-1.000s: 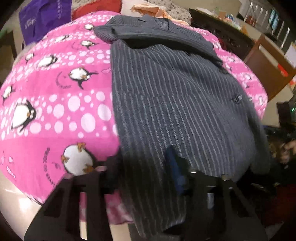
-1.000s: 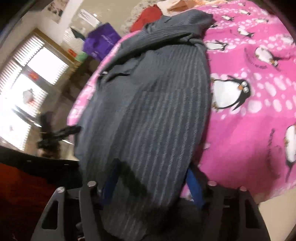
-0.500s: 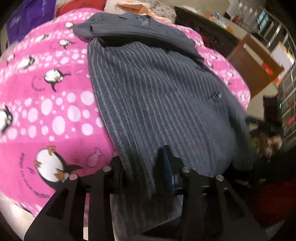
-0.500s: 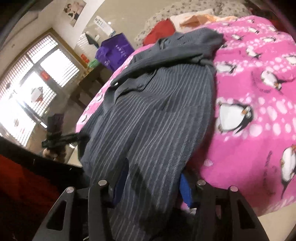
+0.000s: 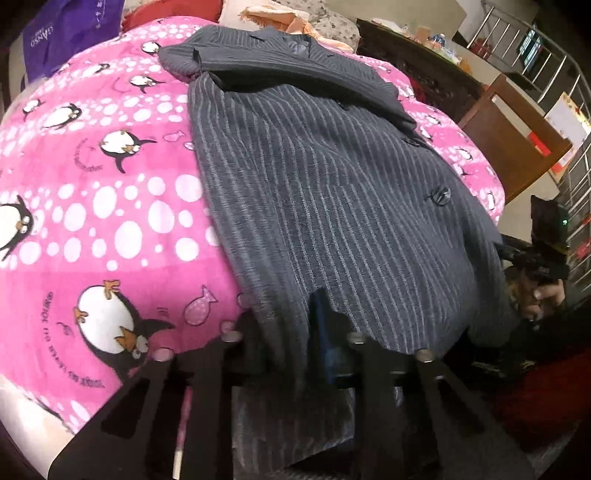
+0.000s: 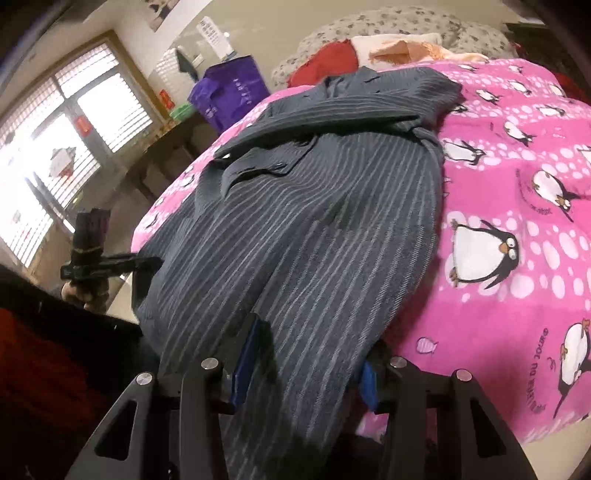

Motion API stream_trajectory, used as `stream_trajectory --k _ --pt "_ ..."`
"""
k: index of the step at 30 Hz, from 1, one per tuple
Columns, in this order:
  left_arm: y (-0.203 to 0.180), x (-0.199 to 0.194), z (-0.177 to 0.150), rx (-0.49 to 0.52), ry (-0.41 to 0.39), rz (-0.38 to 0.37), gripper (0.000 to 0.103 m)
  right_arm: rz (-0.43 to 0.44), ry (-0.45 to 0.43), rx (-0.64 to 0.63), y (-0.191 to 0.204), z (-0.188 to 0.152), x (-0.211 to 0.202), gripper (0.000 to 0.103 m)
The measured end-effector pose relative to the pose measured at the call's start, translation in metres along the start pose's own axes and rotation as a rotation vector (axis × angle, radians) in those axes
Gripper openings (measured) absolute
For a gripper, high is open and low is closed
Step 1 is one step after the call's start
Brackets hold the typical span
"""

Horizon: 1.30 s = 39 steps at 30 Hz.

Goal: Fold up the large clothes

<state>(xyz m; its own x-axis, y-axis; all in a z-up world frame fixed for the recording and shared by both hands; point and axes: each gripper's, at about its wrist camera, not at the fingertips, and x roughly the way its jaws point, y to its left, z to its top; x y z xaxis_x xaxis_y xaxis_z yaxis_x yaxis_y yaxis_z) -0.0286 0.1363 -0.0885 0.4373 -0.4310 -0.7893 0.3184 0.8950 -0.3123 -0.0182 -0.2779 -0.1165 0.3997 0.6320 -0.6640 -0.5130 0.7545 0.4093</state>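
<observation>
A dark grey pinstriped coat (image 5: 332, 184) (image 6: 314, 221) lies lengthwise on a pink penguin blanket (image 5: 110, 184) (image 6: 517, 166), its sleeve folded across the top. My left gripper (image 5: 286, 325) is at the near hem's left side. Its jaws are closing, with a gathered fold of coat cloth pinched between them. My right gripper (image 6: 310, 354) holds a wider bunch of the hem between its blue pads (image 6: 247, 362). Each gripper shows in the other's view, held in a hand at the coat's side: the left gripper (image 6: 107, 264) and the right gripper (image 5: 535, 258).
A purple bag (image 6: 232, 88) (image 5: 66, 33) stands beyond the bed's far end, beside red cloth (image 6: 332, 59) and an orange garment (image 5: 273, 18). A brown wooden panel (image 5: 509, 147) and metal rails stand to the right. A bright window (image 6: 55, 147) is on the other side.
The left jaws have drawn much closer together around the hem. The right jaws have also narrowed on the cloth and that view has rolled slightly.
</observation>
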Motion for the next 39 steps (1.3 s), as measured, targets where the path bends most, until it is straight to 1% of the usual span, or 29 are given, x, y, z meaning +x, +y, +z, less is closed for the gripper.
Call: stream_trajectory --k 2,4,5,6,8,10,11,13,14,15,16,18,19,20,21,22,24,25,26,27,29,30,31,34,35,37,38,39 --pt "0.002 -0.002 0.0 -0.013 -0.013 0.001 0.007 0.021 0.012 -0.013 0.001 0.0 0.001 0.047" --pt "0.004 -0.008 -0.001 -0.023 -0.031 0.01 0.006 0.018 0.005 -0.01 -0.001 0.002 0.001 0.028" --pt "0.003 -0.012 -0.001 -0.014 -0.045 0.022 0.005 0.024 -0.013 0.007 -0.003 0.004 -0.001 0.016" --pt "0.001 -0.017 0.0 -0.01 -0.063 0.034 0.005 0.043 -0.035 0.018 -0.004 0.006 -0.005 0.015" --pt "0.003 -0.031 0.003 -0.021 -0.099 0.023 0.005 0.065 -0.125 0.039 -0.003 0.01 -0.021 0.014" --pt "0.008 -0.048 0.008 -0.041 -0.153 0.016 0.005 0.089 -0.177 0.084 -0.011 0.009 -0.031 0.014" --pt "0.012 -0.053 0.009 -0.057 -0.171 0.009 0.005 0.101 -0.182 0.099 -0.015 0.007 -0.032 0.014" --pt "0.018 -0.049 0.006 -0.071 -0.159 0.014 0.005 0.101 -0.148 0.116 -0.019 0.001 -0.025 0.017" --pt "0.021 -0.042 0.002 -0.071 -0.133 0.021 0.006 0.099 -0.119 0.122 -0.02 -0.002 -0.019 0.018" --pt "0.025 -0.03 -0.004 -0.083 -0.088 0.025 0.006 0.102 -0.1 0.124 -0.02 -0.003 -0.015 0.019" --pt "0.027 -0.023 -0.006 -0.098 -0.065 0.025 0.007 0.103 -0.087 0.121 -0.019 -0.004 -0.013 0.022" --pt "0.027 -0.02 -0.01 -0.114 -0.058 0.014 0.009 0.102 -0.05 0.106 -0.016 -0.005 -0.011 0.042" --pt "0.026 -0.021 -0.01 -0.117 -0.062 0.007 0.013 0.102 -0.031 0.098 -0.015 -0.005 -0.011 0.046" --pt "0.026 -0.021 -0.01 -0.117 -0.056 -0.002 0.025 0.104 0.004 0.078 -0.012 -0.007 -0.008 0.051" --pt "0.023 -0.021 -0.01 -0.109 -0.045 -0.023 0.031 0.103 0.031 0.055 -0.01 -0.008 -0.006 0.051" --pt "0.02 -0.02 -0.01 -0.089 -0.034 -0.029 0.036 0.096 0.05 0.034 -0.007 -0.01 -0.004 0.051" --pt "0.012 -0.02 -0.012 -0.048 -0.018 -0.011 0.036 0.135 0.071 0.002 -0.003 -0.012 -0.003 0.049" --pt "0.011 -0.02 -0.012 -0.044 -0.022 -0.005 0.036 0.136 0.06 -0.018 0.0 -0.011 -0.005 0.041" --pt "0.011 -0.022 -0.012 -0.052 -0.027 -0.006 0.017 0.141 0.034 -0.022 0.001 -0.01 -0.008 0.028" --pt "0.013 -0.025 -0.011 -0.062 -0.038 -0.002 0.005 0.158 0.015 -0.019 0.0 -0.008 -0.011 0.015" --pt "0.014 -0.03 -0.008 -0.081 -0.059 -0.005 0.005 0.168 -0.042 -0.009 -0.002 -0.003 -0.021 0.012" --pt "0.014 -0.035 -0.007 -0.081 -0.076 -0.015 0.005 0.17 -0.067 -0.006 -0.002 0.001 -0.024 0.009" --pt "0.012 -0.039 -0.005 -0.075 -0.088 -0.017 0.005 0.169 -0.085 -0.004 -0.003 0.002 -0.027 0.008" --pt "0.013 -0.052 0.002 -0.094 -0.135 -0.044 0.005 0.113 -0.17 0.032 -0.01 0.008 -0.041 0.008" --pt "0.014 -0.057 0.009 -0.118 -0.164 -0.064 0.005 0.077 -0.212 0.055 -0.015 0.013 -0.047 0.008" --pt "0.018 -0.064 0.025 -0.17 -0.219 -0.12 0.005 0.05 -0.272 0.101 -0.025 0.025 -0.055 0.008" --pt "0.018 -0.066 0.034 -0.182 -0.244 -0.126 0.005 0.036 -0.311 0.117 -0.031 0.038 -0.059 0.008" --pt "0.017 -0.069 0.048 -0.198 -0.28 -0.128 0.005 0.028 -0.331 0.12 -0.033 0.046 -0.061 0.008"
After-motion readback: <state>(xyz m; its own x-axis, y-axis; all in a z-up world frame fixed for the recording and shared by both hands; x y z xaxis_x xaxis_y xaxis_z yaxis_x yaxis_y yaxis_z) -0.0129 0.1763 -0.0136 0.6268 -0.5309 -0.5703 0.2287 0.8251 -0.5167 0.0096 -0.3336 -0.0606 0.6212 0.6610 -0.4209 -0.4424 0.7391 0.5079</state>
